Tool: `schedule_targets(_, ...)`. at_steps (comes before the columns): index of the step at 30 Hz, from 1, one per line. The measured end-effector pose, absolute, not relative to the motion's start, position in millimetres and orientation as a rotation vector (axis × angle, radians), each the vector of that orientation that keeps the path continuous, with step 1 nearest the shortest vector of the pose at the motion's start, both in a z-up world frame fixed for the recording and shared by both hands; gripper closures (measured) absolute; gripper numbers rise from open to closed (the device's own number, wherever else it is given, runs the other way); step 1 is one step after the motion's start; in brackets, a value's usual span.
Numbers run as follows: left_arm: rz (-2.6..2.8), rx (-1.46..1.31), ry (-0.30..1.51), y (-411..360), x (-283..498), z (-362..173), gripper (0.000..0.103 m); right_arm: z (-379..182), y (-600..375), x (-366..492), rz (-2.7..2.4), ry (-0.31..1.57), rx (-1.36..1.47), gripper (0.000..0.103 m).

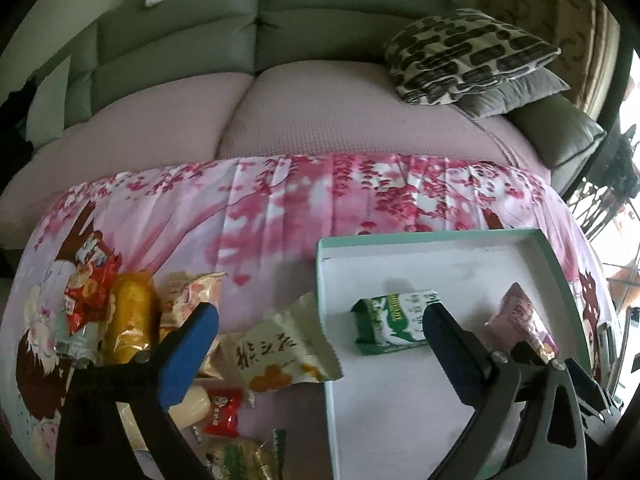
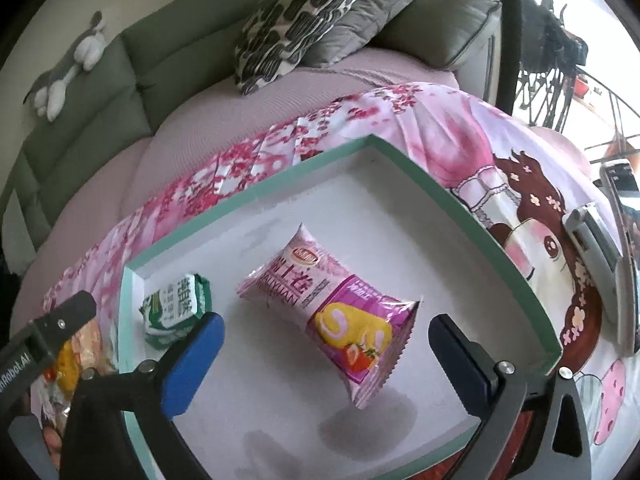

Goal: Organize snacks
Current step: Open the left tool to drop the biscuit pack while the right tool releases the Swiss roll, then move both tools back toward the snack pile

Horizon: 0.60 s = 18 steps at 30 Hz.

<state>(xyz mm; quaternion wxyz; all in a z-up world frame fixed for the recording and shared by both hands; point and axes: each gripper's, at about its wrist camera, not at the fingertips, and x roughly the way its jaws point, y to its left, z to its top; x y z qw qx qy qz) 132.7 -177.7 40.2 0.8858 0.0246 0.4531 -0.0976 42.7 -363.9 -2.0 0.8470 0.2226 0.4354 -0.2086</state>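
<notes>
A white tray with a green rim (image 1: pixel 432 237) (image 2: pixel 472 208) lies on a pink flowered cloth. In it are a green snack packet (image 1: pixel 390 322) (image 2: pixel 176 310) and a pink cake-roll packet (image 2: pixel 340 316) (image 1: pixel 524 320). My left gripper (image 1: pixel 320 320) is open, over the tray's left edge, straddling a white packet (image 1: pixel 280 350) with orange fruit print that rests against the rim. A pile of snacks (image 1: pixel 128 316) lies left of the tray. My right gripper (image 2: pixel 326 336) is open above the pink packet, holding nothing.
A grey-green sofa with pink seat cushions (image 1: pixel 320 112) stands behind the cloth. Patterned and grey pillows (image 1: pixel 468 56) (image 2: pixel 304 16) sit at its right end. A plush toy (image 2: pixel 68 68) lies on the sofa back. A phone and a silver object (image 2: pixel 596 240) lie right of the tray.
</notes>
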Motion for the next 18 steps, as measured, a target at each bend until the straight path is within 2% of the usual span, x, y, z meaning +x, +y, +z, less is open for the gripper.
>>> schedule_targets(18, -0.145, -0.017, 0.931, -154.3, 125.4, 35.1, 0.001, 3.2, -351.3, 46.8, -0.417, 0.917, 0.376, 0.0)
